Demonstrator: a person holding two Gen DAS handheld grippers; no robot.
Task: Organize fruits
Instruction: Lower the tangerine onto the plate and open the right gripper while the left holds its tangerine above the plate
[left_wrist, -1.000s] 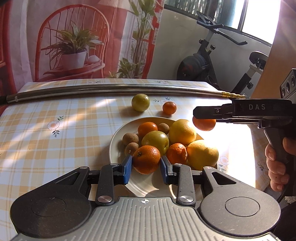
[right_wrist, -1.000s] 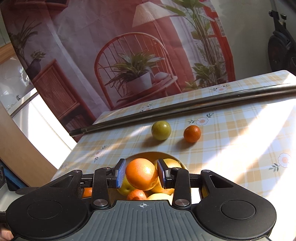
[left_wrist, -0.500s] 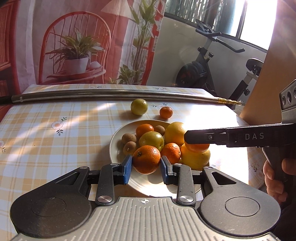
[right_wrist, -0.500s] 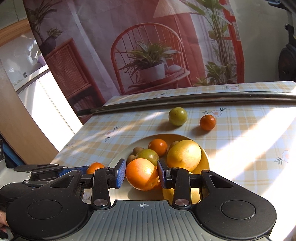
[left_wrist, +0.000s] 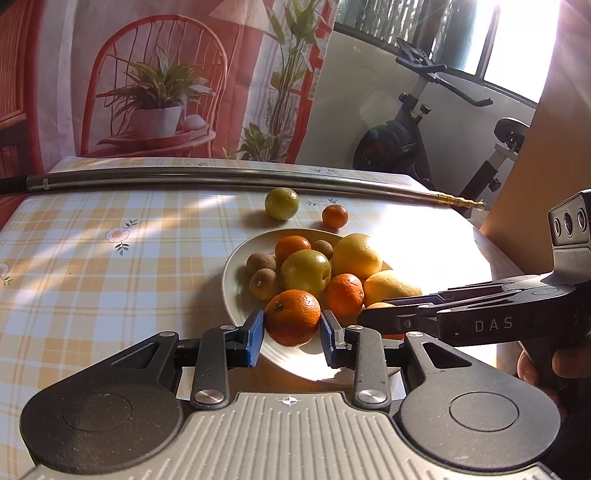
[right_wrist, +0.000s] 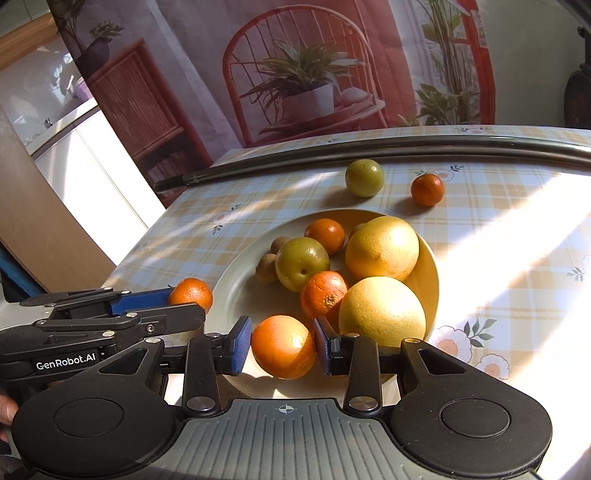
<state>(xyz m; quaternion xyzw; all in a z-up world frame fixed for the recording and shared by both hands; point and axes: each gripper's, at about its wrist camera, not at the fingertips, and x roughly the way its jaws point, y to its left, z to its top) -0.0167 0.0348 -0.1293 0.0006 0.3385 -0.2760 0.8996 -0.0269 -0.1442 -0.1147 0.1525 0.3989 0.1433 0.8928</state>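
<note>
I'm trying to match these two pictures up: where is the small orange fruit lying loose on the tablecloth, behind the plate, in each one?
Left wrist view: small orange fruit at upper centre, just beyond the plate.
Right wrist view: upper right.
Shared landmark: the green fruit just to its left in both.

White letters "DAS" stand on the side of the right gripper (left_wrist: 380, 317). "GenRobot.AI" is printed in white on the left gripper's (right_wrist: 192, 302) black body.
</note>
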